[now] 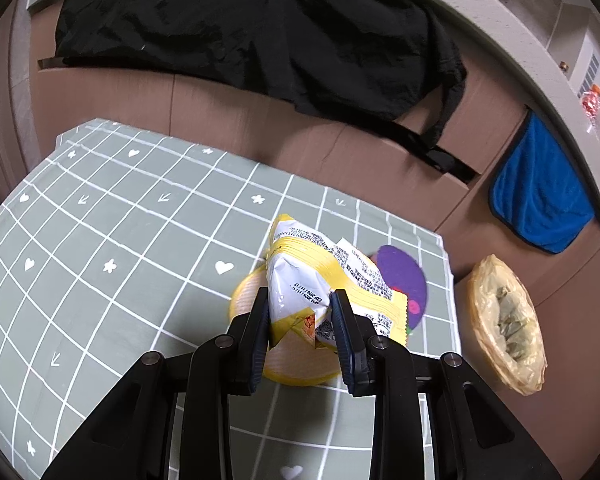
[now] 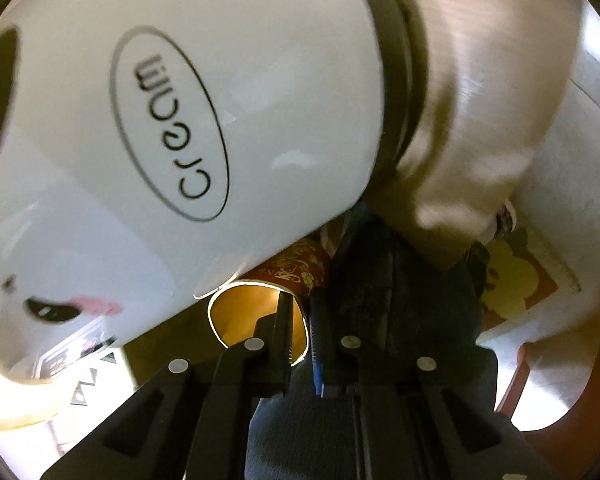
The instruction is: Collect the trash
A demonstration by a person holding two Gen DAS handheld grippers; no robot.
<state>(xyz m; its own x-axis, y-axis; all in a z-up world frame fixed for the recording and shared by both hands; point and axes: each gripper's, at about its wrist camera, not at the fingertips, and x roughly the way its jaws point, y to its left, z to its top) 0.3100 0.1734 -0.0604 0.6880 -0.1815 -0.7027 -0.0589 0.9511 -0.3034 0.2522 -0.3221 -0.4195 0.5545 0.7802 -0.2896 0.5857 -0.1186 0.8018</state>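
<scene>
Left gripper (image 1: 300, 320) has the yellow-and-white snack wrapper (image 1: 324, 280) pinched between its pads, jaws partly closed on the crumpled foil. The wrapper sticks up and away from the fingertips, long axis roughly along the line the fingers point. It hangs over a yellow-rimmed round thing, a lid or small dish (image 1: 296, 364), on the green grid tablecloth (image 1: 100, 248); I can't tell if the wrapper touches it.

Relation the next move turns on, as I judge it: the lined trash bin (image 1: 508, 320) sits off the table's right edge, to the right of the left fingers and lower than the tabletop. So it's a sideways carry to the right, then a drop. Left hand is the nearer one, as far as I can see; the bin doesn't show in the right wrist view at all.

Right gripper (image 2: 300, 332) is nearly shut on the rim of a red paper cup (image 2: 296, 276): one finger inside the gold-lined mouth, the other outside the wall. The cup lies on its side, mouth toward the camera, axis along the fingers. A white "cream" appliance (image 2: 180, 120) is tight above it; I can't say whether they touch.

Count: one wrapper, one cup, one bin, one purple round item (image 1: 404, 280) behind the wrapper, one blue cloth (image 1: 540, 200), one black garment (image 1: 260, 40) on the cardboard boxes.
</scene>
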